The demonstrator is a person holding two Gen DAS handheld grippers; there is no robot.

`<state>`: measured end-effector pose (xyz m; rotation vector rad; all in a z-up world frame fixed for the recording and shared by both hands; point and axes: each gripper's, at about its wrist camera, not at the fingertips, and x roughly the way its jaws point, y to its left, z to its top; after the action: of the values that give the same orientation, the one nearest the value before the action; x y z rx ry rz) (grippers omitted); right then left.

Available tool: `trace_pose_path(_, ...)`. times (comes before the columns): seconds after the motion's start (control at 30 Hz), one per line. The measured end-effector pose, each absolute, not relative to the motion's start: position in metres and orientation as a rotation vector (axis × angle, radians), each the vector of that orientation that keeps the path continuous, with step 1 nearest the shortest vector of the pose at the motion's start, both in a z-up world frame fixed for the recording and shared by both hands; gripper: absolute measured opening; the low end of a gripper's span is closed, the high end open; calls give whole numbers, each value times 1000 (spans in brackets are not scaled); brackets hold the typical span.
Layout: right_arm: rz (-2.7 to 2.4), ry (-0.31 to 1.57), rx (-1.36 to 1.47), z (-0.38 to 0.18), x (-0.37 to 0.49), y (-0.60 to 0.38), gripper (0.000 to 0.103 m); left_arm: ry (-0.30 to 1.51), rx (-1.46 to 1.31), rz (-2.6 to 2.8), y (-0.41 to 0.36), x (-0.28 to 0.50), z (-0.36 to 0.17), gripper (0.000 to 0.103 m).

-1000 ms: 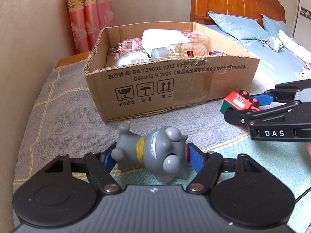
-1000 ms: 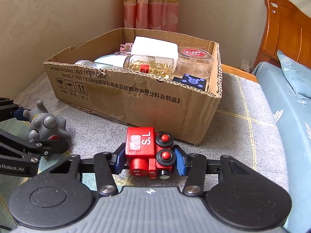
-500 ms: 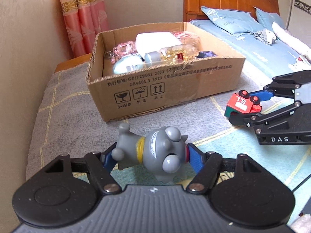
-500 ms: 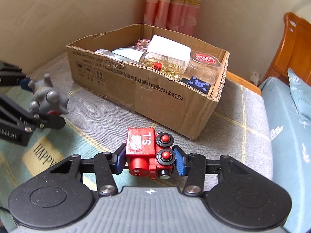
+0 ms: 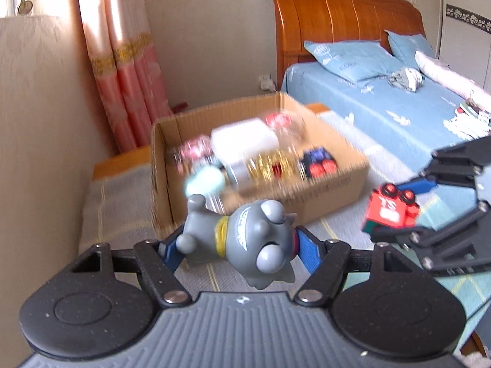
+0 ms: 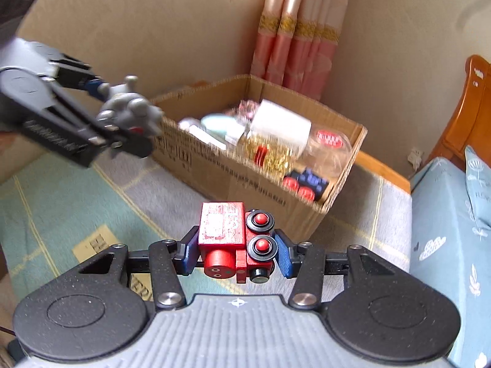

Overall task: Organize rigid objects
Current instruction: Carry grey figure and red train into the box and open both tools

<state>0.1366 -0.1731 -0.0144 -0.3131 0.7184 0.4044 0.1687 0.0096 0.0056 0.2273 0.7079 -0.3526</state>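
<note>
Left gripper (image 5: 237, 245): clamped on a grey toy figure (image 5: 242, 242), which is held sideways between the blue pads, its long axis running across the jaws from one pad to the other, clear of the blanket (image 5: 116, 202).

Right gripper (image 6: 234, 251): clamped on a red toy train (image 6: 236, 242), gripped across its sides, the chimney end turned back toward the camera and its long axis lying along the fingers.

Surface below: a grey and green checked blanket is spread under both toys; neither toy is seen touching it.

Key relation: the open cardboard box (image 6: 245, 178) lies ahead of and below both grippers, its long axis running across the line of approach. In the left wrist view the near left corner of the box is seen just beyond the grey figure, so the left gripper is judged the nearer of the two.

Box contents: a white container (image 6: 280, 124), a bottle of golden capsules (image 6: 270, 150), a clear round tub with a red label (image 6: 330, 141) and a dark blue toy with red wheels (image 6: 303, 184) are already inside; detail is blurred.

Left wrist view only: a wooden bed (image 5: 337, 15) with blue pillows is shown far right.

Right wrist view only: the free gap at the box's near right corner, beside the blue toy, is shown.

Background: pink curtains (image 6: 294, 30) hang in the far corner.
</note>
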Motion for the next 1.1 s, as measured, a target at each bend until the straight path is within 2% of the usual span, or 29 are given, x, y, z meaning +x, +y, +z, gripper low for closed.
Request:
trace_pose_path(0.4,399,645,-316,21,160,-171,54,713,200,-282,9,239,11,74)
trace_pose_path(0.47,396,642,-319,22,162,-170,54,701,178,-273,10,244,11,81)
trace_pose_path(0.5,396,644,-320,23,163,-169,54,694,168,-267,11,244,11,95)
trace_pose_path(0.53,397,647,-319,23,166,-168,54,678,160,-248,12,242,12,100)
trace_pose_path(1.1,430,664,-314,39,210,-146,54,557,67,-155,48,166,16,102)
